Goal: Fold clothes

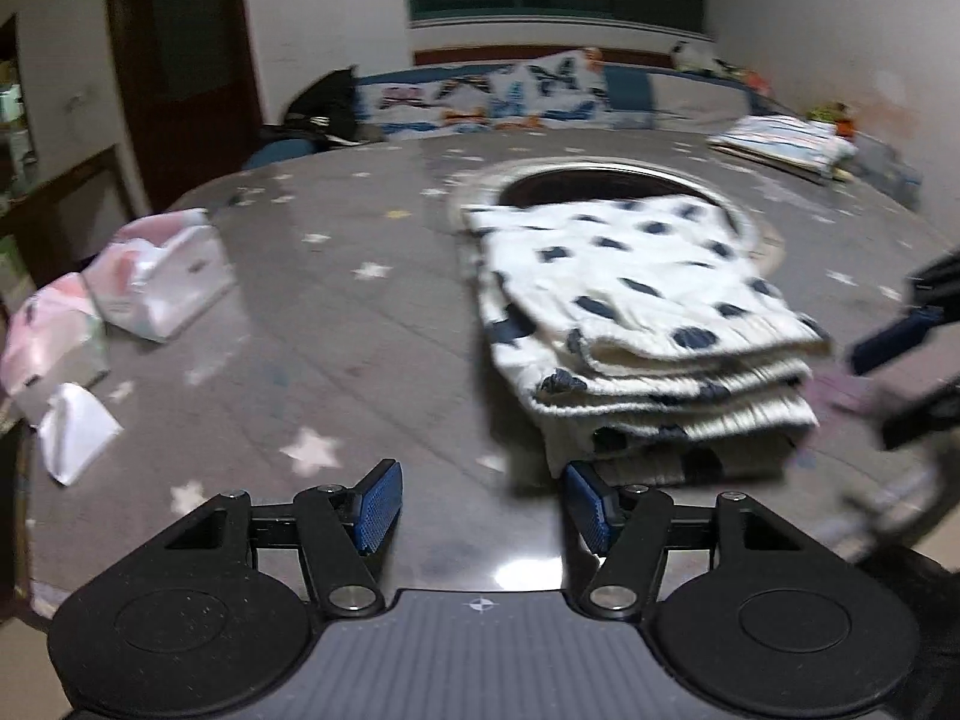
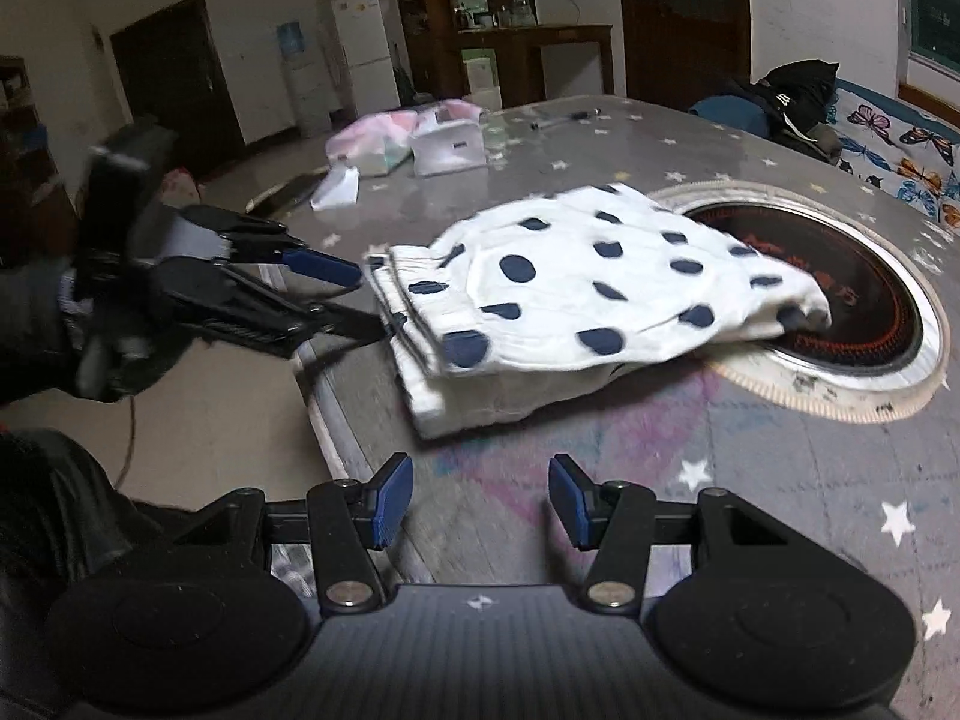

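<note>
A folded white garment with dark blue dots (image 1: 636, 324) lies on the grey star-print table (image 1: 336, 312), partly over a round inset burner (image 1: 600, 177). It also shows in the right wrist view (image 2: 588, 300). My left gripper (image 1: 480, 510) is open and empty, just short of the garment's near edge. In the right wrist view the left gripper (image 2: 360, 294) is at the garment's left edge. My right gripper (image 2: 480, 507) is open and empty, a little back from the garment. The right gripper also shows at the left wrist view's right edge (image 1: 900, 372).
Tissue packs (image 1: 162, 276) and a white paper piece (image 1: 75, 432) lie at the table's left. A folded striped stack (image 1: 786, 141) sits far right. The burner (image 2: 840, 294) is inset in the table (image 2: 780, 480). A pen (image 2: 564, 118) lies at the far edge. A butterfly-print sofa (image 1: 498, 96) stands behind.
</note>
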`<action>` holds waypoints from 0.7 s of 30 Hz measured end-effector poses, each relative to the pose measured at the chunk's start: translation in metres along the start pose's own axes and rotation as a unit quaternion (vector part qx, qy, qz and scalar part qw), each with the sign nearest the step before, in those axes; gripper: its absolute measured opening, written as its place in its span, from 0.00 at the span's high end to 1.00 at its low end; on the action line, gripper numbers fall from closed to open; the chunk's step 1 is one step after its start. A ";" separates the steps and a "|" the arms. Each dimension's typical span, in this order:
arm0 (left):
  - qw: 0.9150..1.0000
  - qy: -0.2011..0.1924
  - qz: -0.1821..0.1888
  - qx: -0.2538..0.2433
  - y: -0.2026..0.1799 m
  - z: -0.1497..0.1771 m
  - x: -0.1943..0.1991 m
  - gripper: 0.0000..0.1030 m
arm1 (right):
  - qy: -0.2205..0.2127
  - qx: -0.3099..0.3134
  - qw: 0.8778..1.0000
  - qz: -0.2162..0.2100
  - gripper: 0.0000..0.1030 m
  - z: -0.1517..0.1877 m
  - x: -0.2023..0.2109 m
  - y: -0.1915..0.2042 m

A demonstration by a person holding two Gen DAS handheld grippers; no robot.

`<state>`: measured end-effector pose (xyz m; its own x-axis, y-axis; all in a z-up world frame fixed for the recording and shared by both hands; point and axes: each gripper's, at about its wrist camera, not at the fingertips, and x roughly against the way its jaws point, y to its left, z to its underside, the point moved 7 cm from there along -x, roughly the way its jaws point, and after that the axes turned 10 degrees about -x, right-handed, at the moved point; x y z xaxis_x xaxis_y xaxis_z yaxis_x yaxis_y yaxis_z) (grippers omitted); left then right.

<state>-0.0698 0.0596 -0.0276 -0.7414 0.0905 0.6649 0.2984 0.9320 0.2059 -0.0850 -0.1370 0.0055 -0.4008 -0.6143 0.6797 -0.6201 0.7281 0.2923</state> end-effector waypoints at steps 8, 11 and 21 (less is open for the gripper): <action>0.999 -0.005 -0.038 -0.003 0.043 -0.024 -0.041 0.40 | -0.041 -0.031 0.998 0.019 0.50 -0.036 0.005 -0.025; 0.999 -0.006 -0.046 -0.009 0.056 -0.032 -0.054 0.40 | -0.057 -0.053 0.996 0.038 0.50 -0.051 0.004 -0.050; 0.998 0.001 -0.060 0.018 0.095 -0.053 -0.092 0.40 | -0.090 -0.149 0.982 0.076 0.50 -0.088 -0.029 -0.140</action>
<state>0.0585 0.1212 -0.0315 -0.7697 -0.0220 0.6380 0.1870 0.9478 0.2582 0.0728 -0.1945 0.0036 -0.6031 -0.5161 0.6082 -0.3294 0.8556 0.3994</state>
